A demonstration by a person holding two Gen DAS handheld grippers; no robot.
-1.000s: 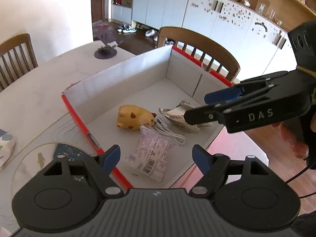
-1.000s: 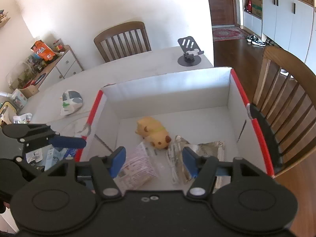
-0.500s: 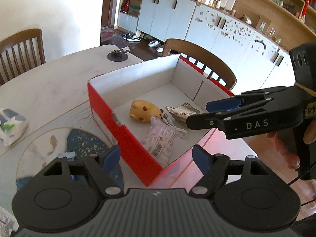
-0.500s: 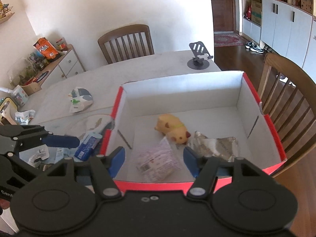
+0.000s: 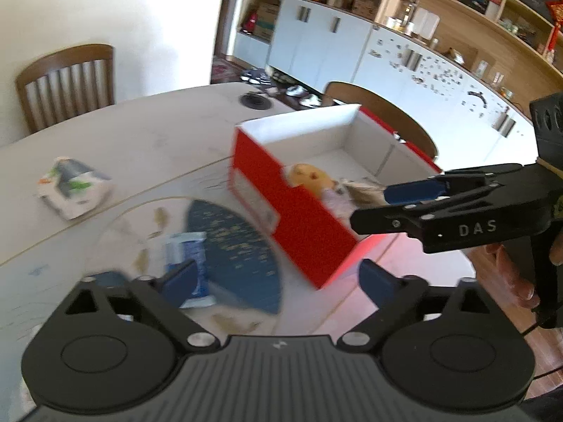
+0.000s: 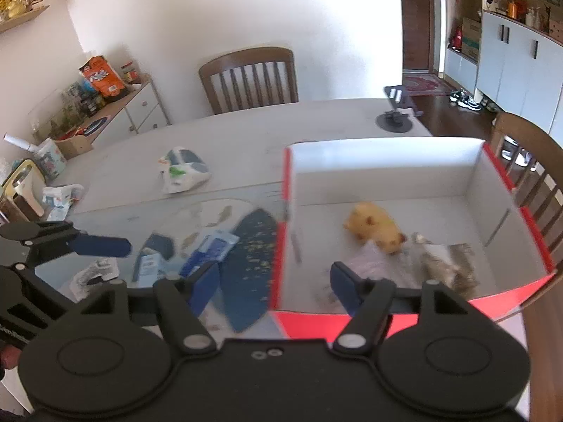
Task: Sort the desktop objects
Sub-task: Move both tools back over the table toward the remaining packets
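Observation:
A red box with white inner walls stands on the table's right part. In it lie a yellow toy animal, a pale printed packet and a silver foil packet. A blue-white packet lies on the blue mat left of the box; it also shows in the left wrist view. My left gripper is open and empty above the mat. My right gripper is open and empty over the box's near left corner.
A white-green tissue pack lies on the table farther left. Small wrappers and a dark blue item lie on the mat. A phone stand is at the far edge. Wooden chairs surround the table.
Both grippers have drawn back and swung left, away from the box interior. The mat and its packets have come into view. The box contents have not moved.

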